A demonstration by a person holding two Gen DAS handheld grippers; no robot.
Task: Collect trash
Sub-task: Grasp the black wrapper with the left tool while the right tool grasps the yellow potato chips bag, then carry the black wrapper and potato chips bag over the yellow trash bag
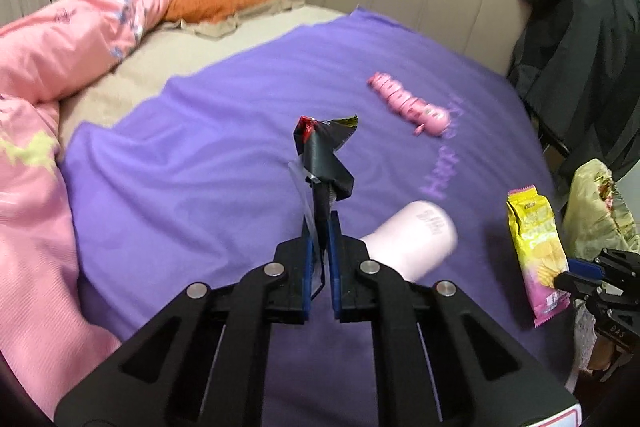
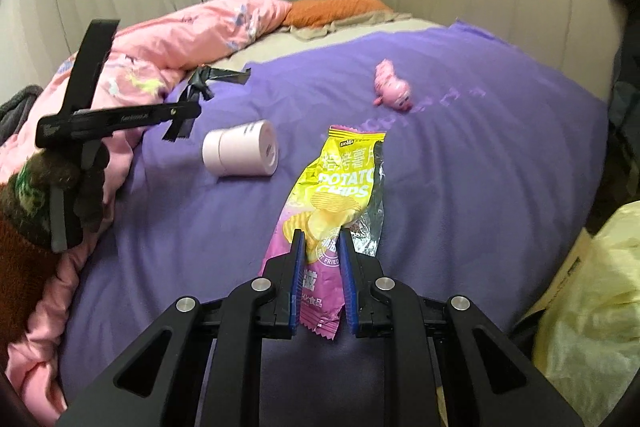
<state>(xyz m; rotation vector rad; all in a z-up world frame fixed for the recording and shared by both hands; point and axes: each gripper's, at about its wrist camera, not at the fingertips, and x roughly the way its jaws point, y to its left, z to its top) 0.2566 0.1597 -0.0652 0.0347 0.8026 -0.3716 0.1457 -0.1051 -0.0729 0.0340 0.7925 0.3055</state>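
Trash is in both my claws above the purple sheet (image 1: pixel 200 131): my left claw (image 1: pixel 322 223) is pinched tight on a black wrapper (image 1: pixel 324 155), my right claw (image 2: pixel 321 241) clamps a chip bag (image 2: pixel 340 187).

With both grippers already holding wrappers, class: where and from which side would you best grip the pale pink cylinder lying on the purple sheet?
Grip the pale pink cylinder across its round body near the middle, coming down from above with the jaws astride its curved sides. It lies on its side on the purple sheet, one flat end facing the right wrist camera, so it could roll if pushed sideways. Nothing touches it, so access looks open.
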